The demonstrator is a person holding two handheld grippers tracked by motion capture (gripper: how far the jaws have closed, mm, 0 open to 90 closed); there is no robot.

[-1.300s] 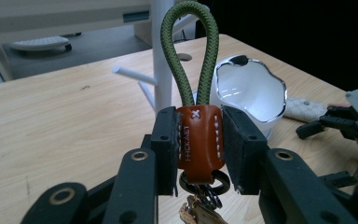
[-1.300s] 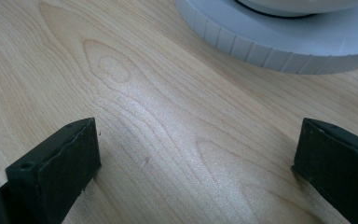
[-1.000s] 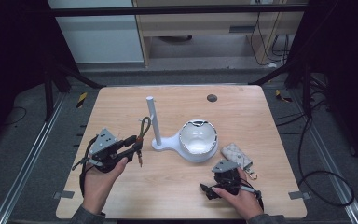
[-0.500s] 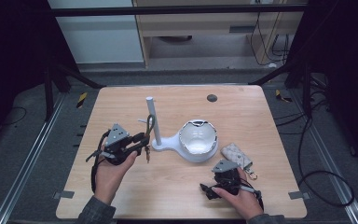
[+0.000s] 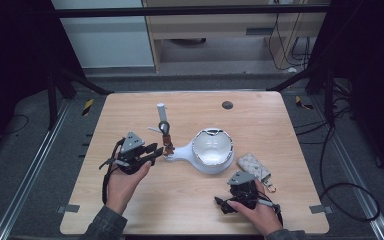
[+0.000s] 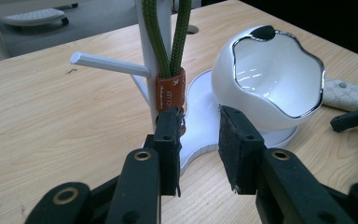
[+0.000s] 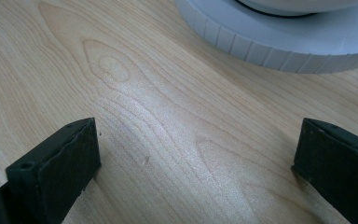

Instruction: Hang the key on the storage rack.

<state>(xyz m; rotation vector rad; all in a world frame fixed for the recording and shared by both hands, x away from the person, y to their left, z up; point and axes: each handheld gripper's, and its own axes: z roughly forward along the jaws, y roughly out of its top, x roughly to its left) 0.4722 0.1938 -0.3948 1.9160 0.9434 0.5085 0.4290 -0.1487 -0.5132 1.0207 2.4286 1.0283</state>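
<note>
A white stand [image 5: 177, 151] carries an upright post [image 5: 160, 114] and a tilted white bowl [image 5: 211, 147] with a chrome rim. An olive-green cord loop [image 6: 170, 32] hangs at the post above a side peg [image 6: 109, 65]. A brown leather band [image 6: 170, 91] binds the cord's lower end. My left gripper [image 5: 157, 150] points at the stand's foot. Its jaws [image 6: 198, 126] stand apart with nothing between them, and one pad sits just under the band. My right gripper [image 5: 220, 204] rests low on the table, jaws [image 7: 196, 154] wide apart over bare wood.
A grey patterned key pouch [image 5: 253, 166] with a metal ring lies right of the bowl, close to my right hand. A small dark disc [image 5: 227, 105] sits near the table's far edge. The stand's ribbed base [image 7: 279, 44] lies just ahead of my right jaws.
My left hand has moved right and a little down, bringing its jaws up to the foot of the stand under the hanging cord. My right hand has stayed put.
</note>
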